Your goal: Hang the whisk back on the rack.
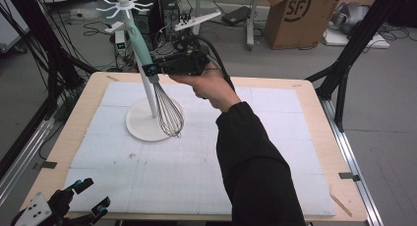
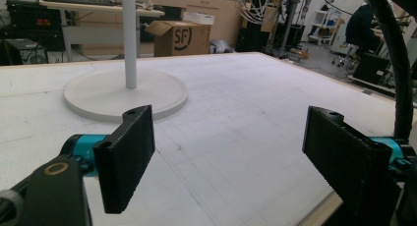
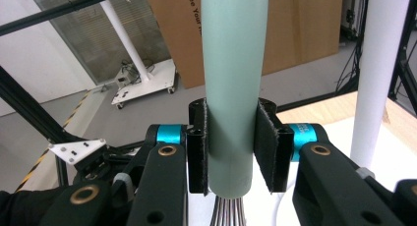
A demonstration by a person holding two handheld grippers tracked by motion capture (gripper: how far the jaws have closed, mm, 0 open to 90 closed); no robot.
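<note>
While I look down from the high view, my right gripper point(image 1: 156, 68) sits raised above the far half of the table point(image 1: 305, 96), its jaws clamped on the mint-green handle of the whisk point(image 1: 160, 96). The whisk hangs tilted, handle slanting up and away, wire head down over the round base of the white rack stand point(image 1: 142, 125), close beside the stand's pole. I cannot tell whether the wires touch the base or hover just above it.

In the right gripper view the pads point(image 3: 268, 145) press on both sides of the handle near its lower end, and the wires are cut off at the bottom edge. The handle's top runs out of the frame, and the white pole stands just to one side.

My left gripper point(image 1: 91, 196) rests at the near left corner of the table, well apart from the whisk, with its jaws wide apart and nothing between them. Its body is partly cut off by the bottom edge. A black sleeve point(image 1: 255, 172) covers much of the near right mat.
</note>
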